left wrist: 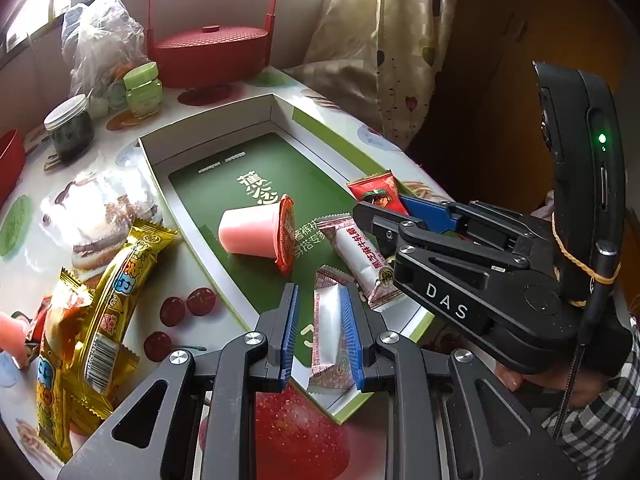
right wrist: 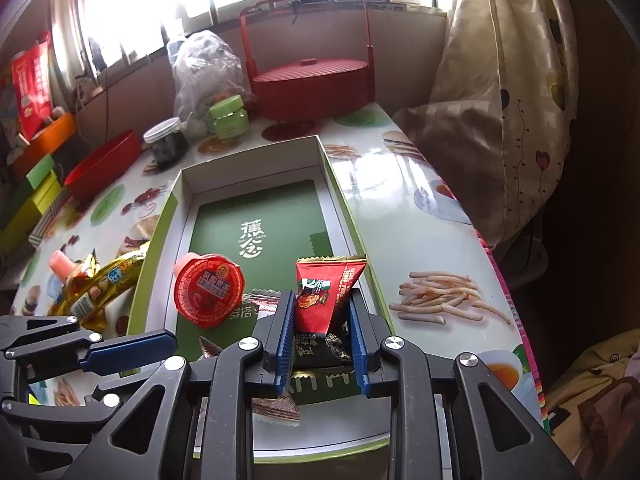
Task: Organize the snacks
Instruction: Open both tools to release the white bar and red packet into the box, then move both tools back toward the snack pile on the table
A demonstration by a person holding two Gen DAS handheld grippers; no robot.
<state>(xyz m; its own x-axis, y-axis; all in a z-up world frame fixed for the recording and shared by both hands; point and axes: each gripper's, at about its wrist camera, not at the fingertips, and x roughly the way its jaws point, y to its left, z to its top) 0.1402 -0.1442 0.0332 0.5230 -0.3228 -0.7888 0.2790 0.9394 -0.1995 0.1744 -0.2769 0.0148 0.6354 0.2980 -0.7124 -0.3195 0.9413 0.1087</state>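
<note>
- Trouble is likeliest at the right tongs (right wrist: 320, 332), which pinch a red packet (right wrist: 326, 294) by its lower part above the near right corner of the green box (right wrist: 340, 196); the grip looks shallow, so I think the packet could slip out or land on the box wall rather than inside.
- Left tongs (left wrist: 322, 336) stand spread over a white wrapped bar (left wrist: 331, 330) lying in the box, not touching it as far as I can tell; if they close askew, the slick wrapper may squirt sideways.
- Both tools crowd the same near end of the box and could knock together.
- A pink jelly cup (left wrist: 260, 232) lies on its side mid-box and might roll if bumped.
- Gold packets (left wrist: 100, 292) wait on the worktop (right wrist: 400, 200) left of the box, near the edge; a careless sweep could push them off.
</note>
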